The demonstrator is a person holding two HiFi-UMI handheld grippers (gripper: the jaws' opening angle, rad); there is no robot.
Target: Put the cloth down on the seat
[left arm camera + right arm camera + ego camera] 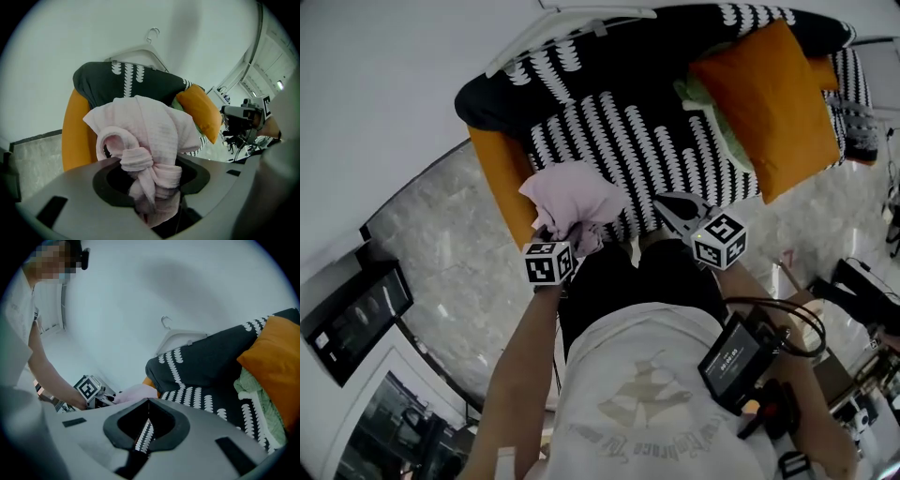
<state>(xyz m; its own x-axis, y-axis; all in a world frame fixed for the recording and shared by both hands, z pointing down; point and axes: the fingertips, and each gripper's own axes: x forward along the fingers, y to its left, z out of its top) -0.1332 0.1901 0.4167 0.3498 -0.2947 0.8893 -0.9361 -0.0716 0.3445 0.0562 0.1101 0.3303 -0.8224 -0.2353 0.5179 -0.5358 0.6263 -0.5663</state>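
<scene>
A pale pink cloth (573, 199) hangs bunched and knotted from my left gripper (565, 231), which is shut on it just over the front left edge of the seat (609, 122). The seat wears a black cover with white leaf-like marks. In the left gripper view the cloth (149, 140) fills the middle, pinched between the jaws of the left gripper (151, 187). My right gripper (664, 202) hovers at the seat's front edge, to the right of the cloth. Its jaws meet tip to tip with nothing between them, so the right gripper (148, 404) is shut.
An orange cushion (769, 103) and a green fabric (712, 117) lie at the seat's right end. A white hanger (572, 28) rests on the backrest. The seat's orange side (502, 173) faces the marble floor (441, 253). Cables and gear (862, 291) are on the right.
</scene>
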